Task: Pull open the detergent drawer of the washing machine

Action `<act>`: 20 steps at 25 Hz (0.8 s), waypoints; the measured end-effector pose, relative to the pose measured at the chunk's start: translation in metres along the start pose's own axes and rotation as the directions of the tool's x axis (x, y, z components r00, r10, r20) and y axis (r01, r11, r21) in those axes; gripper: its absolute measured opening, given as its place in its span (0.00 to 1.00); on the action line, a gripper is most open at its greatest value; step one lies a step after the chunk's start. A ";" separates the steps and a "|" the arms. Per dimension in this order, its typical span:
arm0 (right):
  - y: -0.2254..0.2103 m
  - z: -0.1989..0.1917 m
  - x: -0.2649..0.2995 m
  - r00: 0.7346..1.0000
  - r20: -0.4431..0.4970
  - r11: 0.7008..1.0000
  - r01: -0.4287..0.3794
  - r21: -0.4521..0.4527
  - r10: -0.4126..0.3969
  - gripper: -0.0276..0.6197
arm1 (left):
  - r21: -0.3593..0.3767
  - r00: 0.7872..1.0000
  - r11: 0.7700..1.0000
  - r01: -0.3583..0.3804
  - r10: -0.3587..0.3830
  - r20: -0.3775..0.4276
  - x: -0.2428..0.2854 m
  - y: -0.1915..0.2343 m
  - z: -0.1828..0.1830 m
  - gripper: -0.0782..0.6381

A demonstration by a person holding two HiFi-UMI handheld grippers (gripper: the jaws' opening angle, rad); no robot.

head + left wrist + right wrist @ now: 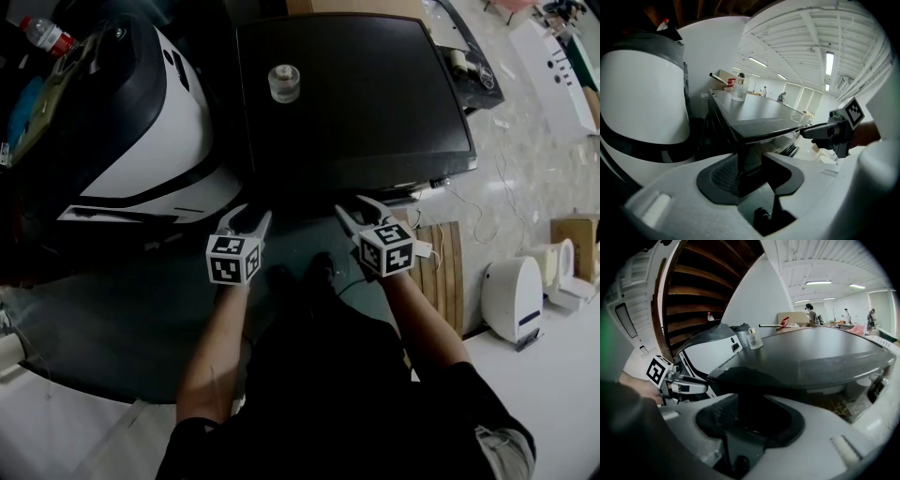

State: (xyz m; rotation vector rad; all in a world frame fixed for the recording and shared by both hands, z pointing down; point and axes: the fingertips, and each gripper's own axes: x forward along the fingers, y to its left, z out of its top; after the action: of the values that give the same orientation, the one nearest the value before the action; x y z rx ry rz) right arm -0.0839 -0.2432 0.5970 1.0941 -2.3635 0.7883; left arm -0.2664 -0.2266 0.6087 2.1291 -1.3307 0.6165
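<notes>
The dark washing machine (pixel 356 94) stands ahead of me, and its flat top (pixel 754 110) (pixel 811 352) fills the middle of each view. Its front face lies in shadow under the top's near edge, and I cannot make out the detergent drawer. My left gripper (pixel 249 217) (pixel 750 171) hovers before the machine's front left corner, open, with nothing between its jaws. My right gripper (pixel 361 211) (pixel 750 416) hangs before the front, a little to the right, also open and empty. Each gripper shows in the other's view: the right gripper (pixel 834 131), the left gripper (pixel 677 380).
A small clear jar (pixel 284 82) (pixel 739 89) (pixel 753 339) stands on the machine's top. A rounded white and black appliance (pixel 141 122) sits close at the left. A slatted wooden board (pixel 441 272), a white device (pixel 514 298) and cables lie on the floor at the right.
</notes>
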 end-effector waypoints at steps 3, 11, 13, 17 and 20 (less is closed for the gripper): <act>0.002 0.007 0.007 1.000 0.009 1.000 -0.018 -0.004 0.018 0.30 | 0.006 1.000 1.000 -0.015 0.015 0.010 0.003 0.002 0.002 0.34; 0.002 0.005 0.009 0.998 0.023 0.996 -0.051 -0.067 0.053 0.29 | -0.013 0.999 0.999 -0.037 0.037 0.009 0.005 -0.003 0.008 0.34; 0.003 0.005 0.007 0.996 0.016 0.994 -0.081 -0.075 0.083 0.28 | -0.018 0.999 0.999 -0.044 0.044 0.002 0.005 -0.006 0.008 0.34; 0.008 -0.005 -0.004 0.993 0.002 0.991 -0.115 -0.071 0.115 0.28 | -0.042 0.998 0.997 -0.061 0.060 -0.009 -0.001 -0.015 0.000 0.35; 0.011 -0.013 -0.012 0.991 0.014 0.990 -0.132 -0.059 0.133 0.28 | -0.066 0.998 0.995 -0.069 0.069 -0.003 -0.008 -0.023 -0.008 0.35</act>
State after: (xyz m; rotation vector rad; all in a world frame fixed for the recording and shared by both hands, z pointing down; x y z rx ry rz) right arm -0.0836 -0.2219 0.5965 0.9323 -2.4786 0.7528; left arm -0.2498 -0.2080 0.6045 2.0376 -1.4099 0.5927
